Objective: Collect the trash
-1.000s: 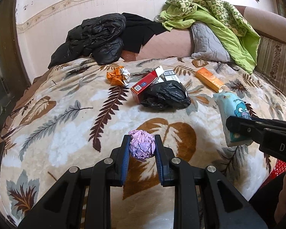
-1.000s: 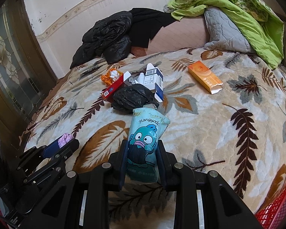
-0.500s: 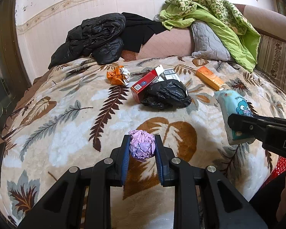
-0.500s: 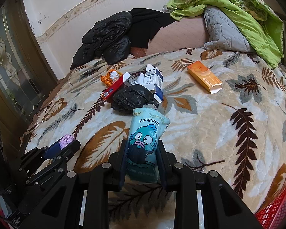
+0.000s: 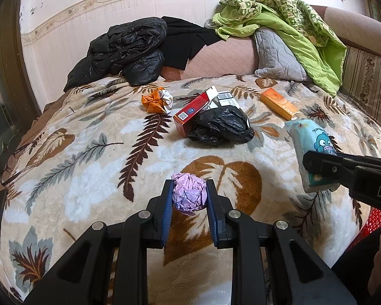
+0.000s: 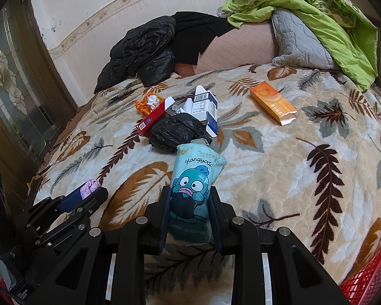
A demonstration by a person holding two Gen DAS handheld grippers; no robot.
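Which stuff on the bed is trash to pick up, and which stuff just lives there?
Trash:
purple paper ball, in left gripper
blue cartoon packet, in right gripper
orange wrapper
red box
black bag
orange box

Just there:
black jacket
green blanket
grey pillow

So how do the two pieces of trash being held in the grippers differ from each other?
The purple wrapper is crumpled into a small ball; the blue cartoon packet is a flat, elongated pouch. The wrapper is plain and shiny, while the packet is printed with a cartoon fish and lettering. The wrapper barely passes the left gripper fingertips; the packet sticks out well beyond the right gripper. Both are clamped between jaws above the leaf-patterned blanket.
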